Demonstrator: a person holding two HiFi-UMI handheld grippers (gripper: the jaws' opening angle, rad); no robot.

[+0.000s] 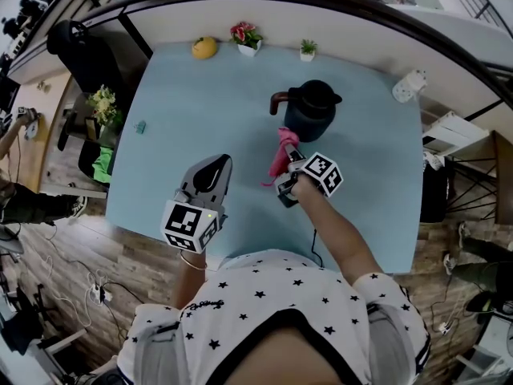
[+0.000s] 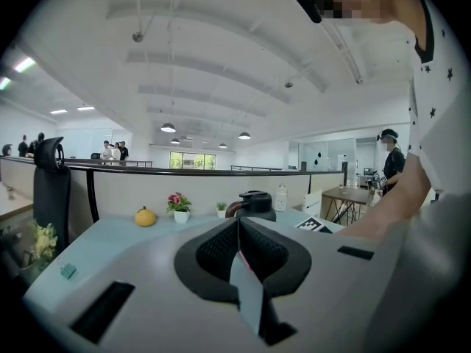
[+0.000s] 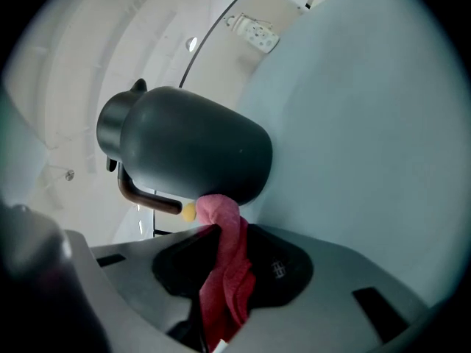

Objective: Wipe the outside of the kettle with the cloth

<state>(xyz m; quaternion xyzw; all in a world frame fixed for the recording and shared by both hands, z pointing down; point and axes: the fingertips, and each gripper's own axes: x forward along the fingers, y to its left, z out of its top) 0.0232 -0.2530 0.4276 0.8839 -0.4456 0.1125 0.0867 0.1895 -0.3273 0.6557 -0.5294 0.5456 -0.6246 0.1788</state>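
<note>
A dark kettle (image 1: 311,108) with a brown handle stands upright on the pale blue table (image 1: 200,111). My right gripper (image 1: 290,156) is shut on a pink cloth (image 1: 281,154) just in front of the kettle. In the right gripper view the pink cloth (image 3: 224,259) sticks out from the jaws and its tip touches the lower side of the kettle (image 3: 188,149). My left gripper (image 1: 215,170) hovers over the table's near left, shut and empty. In the left gripper view the kettle (image 2: 252,204) shows far ahead beyond the closed jaws.
At the table's far edge lie a yellow fruit (image 1: 204,47), a small flower pot (image 1: 246,38) and a tiny green plant (image 1: 308,50). A white power strip (image 1: 409,85) sits at the far right corner. A small teal object (image 1: 140,126) lies near the left edge.
</note>
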